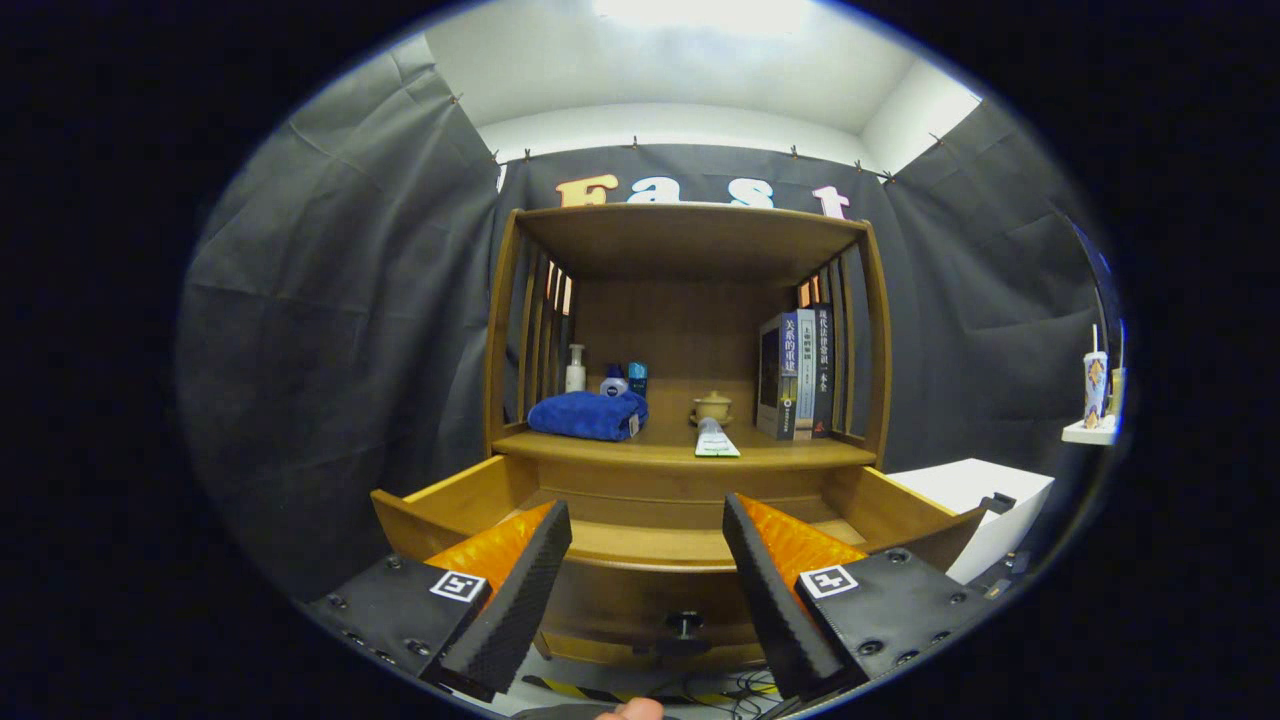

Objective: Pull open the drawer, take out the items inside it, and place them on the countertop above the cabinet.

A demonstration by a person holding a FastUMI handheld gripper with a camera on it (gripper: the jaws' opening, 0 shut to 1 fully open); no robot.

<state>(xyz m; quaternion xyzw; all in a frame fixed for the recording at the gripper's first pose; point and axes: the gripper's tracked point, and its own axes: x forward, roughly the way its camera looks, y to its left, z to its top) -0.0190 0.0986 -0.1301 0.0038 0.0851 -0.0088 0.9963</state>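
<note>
The tongs (647,580) stand wide apart, holding nothing, level and facing the wooden cabinet (685,330) squarely, with the pulled-out drawer (640,545) between and just beyond their tips and its knob (684,624) low between them. Beyond the drawer's far edge, the surface (680,450) carries a blue towel (587,414) left, a tube (715,440) and small lidded pot (712,406) centre, books (795,375) right. Open room lies along its near edge.

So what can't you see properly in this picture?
- Inside the open drawer: its front board and the hand-held gripper, fingers open and holding nothing, hide most of the floor, so whether anything is left inside cannot be told.
- Small bottles behind the blue towel: too small, lower parts covered by the towel.
- Flat packet on the countertop: too small to tell what it is.
</note>
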